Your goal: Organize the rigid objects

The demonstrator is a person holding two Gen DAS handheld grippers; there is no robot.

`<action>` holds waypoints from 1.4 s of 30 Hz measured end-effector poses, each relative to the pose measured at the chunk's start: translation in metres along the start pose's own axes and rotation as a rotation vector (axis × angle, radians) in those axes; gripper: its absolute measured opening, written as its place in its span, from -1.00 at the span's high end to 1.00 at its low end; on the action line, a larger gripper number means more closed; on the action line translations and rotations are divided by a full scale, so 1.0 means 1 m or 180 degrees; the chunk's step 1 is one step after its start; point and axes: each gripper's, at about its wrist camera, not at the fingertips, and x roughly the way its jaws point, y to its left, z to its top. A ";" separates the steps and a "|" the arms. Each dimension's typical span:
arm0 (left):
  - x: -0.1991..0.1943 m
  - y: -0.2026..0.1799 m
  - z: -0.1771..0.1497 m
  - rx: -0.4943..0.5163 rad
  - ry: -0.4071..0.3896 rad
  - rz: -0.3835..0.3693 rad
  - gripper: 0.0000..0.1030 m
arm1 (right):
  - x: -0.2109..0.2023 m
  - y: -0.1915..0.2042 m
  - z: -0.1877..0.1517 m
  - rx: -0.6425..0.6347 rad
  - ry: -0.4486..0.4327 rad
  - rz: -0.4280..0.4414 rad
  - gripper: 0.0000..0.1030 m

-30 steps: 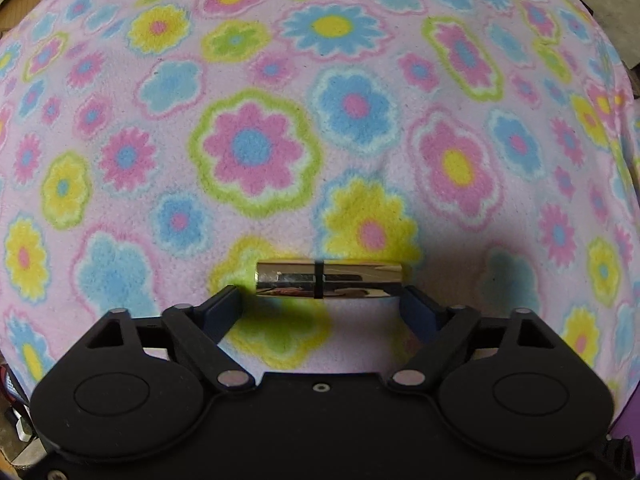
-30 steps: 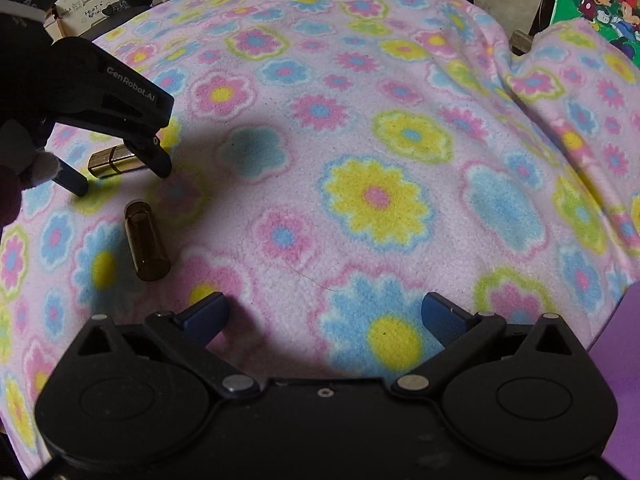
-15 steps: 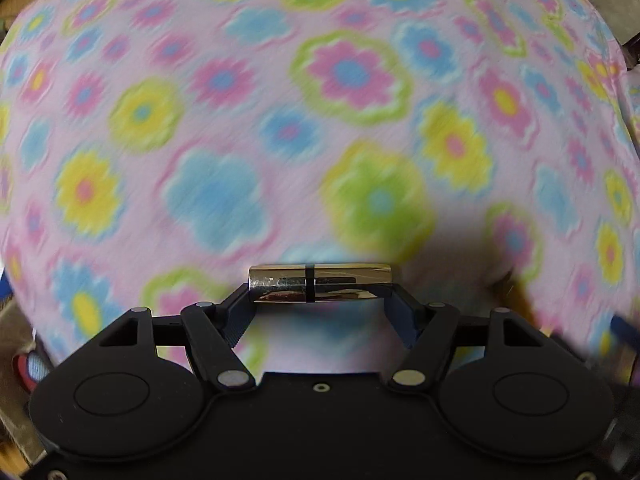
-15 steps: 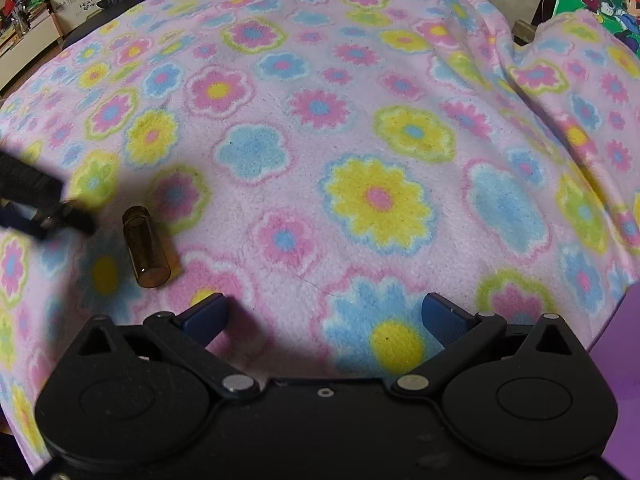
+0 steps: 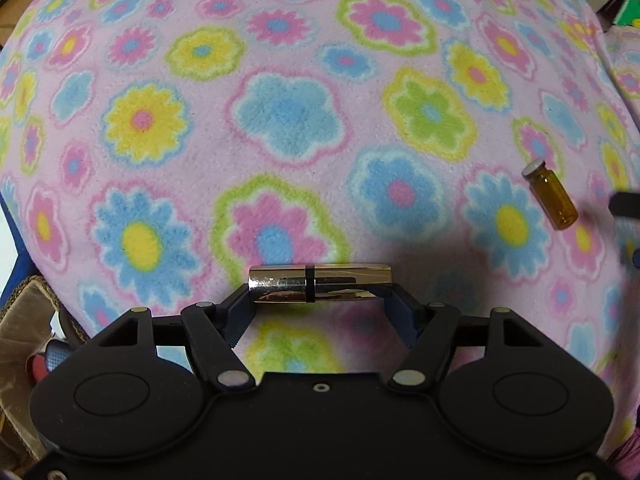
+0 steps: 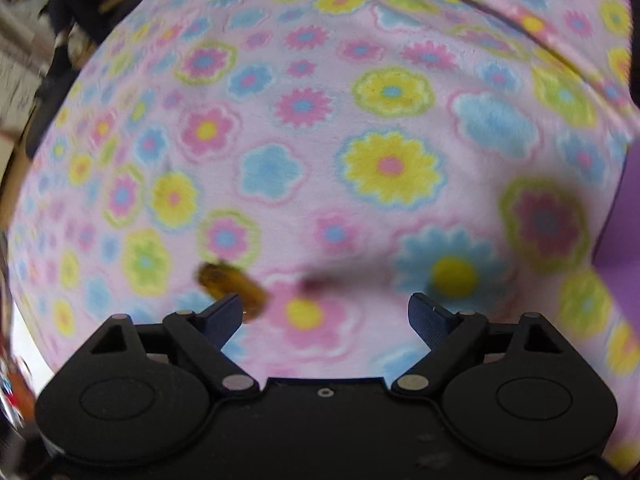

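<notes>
1. Overhead, the left gripper (image 5: 320, 300) was seen pointed steeply down at a flowered fleece blanket (image 5: 288, 120), pink with blue, yellow and green blooms.
2. A shiny metal tube (image 5: 319, 283), gold-silver with a dark band near its middle, was found clamped crosswise between the blue fingertips (image 5: 240, 316), one pad against each end. The tube was held level, clear of the blanket, with a shadow cast on the fabric to its right.
3. The left jaws were noted as having just been closing earlier in the second; at this moment they were set narrow and firm on the tube.
4. An amber glass vial (image 5: 550, 196) with a pale cap was recorded lying on its side on the blanket, well to the right of the held tube, cap end towards the far side. A dark blurred shape was glimpsed at the right edge just beyond it; it could not be made out.
5. A brown fabric-sided container (image 5: 24, 320) was noticed at the lower left edge, off the blanket.
6. From the right wrist camera, much blurred, the right gripper (image 6: 324, 316) was seen with jaws spread wide and nothing between them; they had just been closing slightly.
7. The amber vial (image 6: 234, 286) was seen smeared by motion, just beyond the left fingertip (image 6: 224, 316) of that gripper and partly hidden by it; contact could not be judged.
</notes>
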 end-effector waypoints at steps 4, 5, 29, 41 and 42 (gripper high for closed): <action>0.002 0.006 -0.011 0.0031 -0.0050 -0.0068 -0.28 | 0.006 0.034 -0.003 0.0129 0.0138 -0.0053 -0.70; 0.002 0.011 -0.015 0.0019 -0.0064 -0.0105 -0.28 | 0.010 0.040 -0.004 0.0182 0.0190 -0.0062 -0.63; -0.013 0.047 -0.020 -0.0178 -0.0099 -0.0550 -0.29 | 0.073 0.107 0.022 0.0169 0.0119 -0.1075 -0.05; -0.014 0.045 -0.020 -0.0260 -0.0170 -0.0533 -0.28 | 0.057 0.131 0.000 -0.1109 -0.0044 -0.1003 -0.05; -0.016 0.047 -0.021 -0.0296 -0.0183 -0.0536 -0.28 | 0.055 0.129 -0.005 -0.1124 -0.0050 -0.0991 -0.05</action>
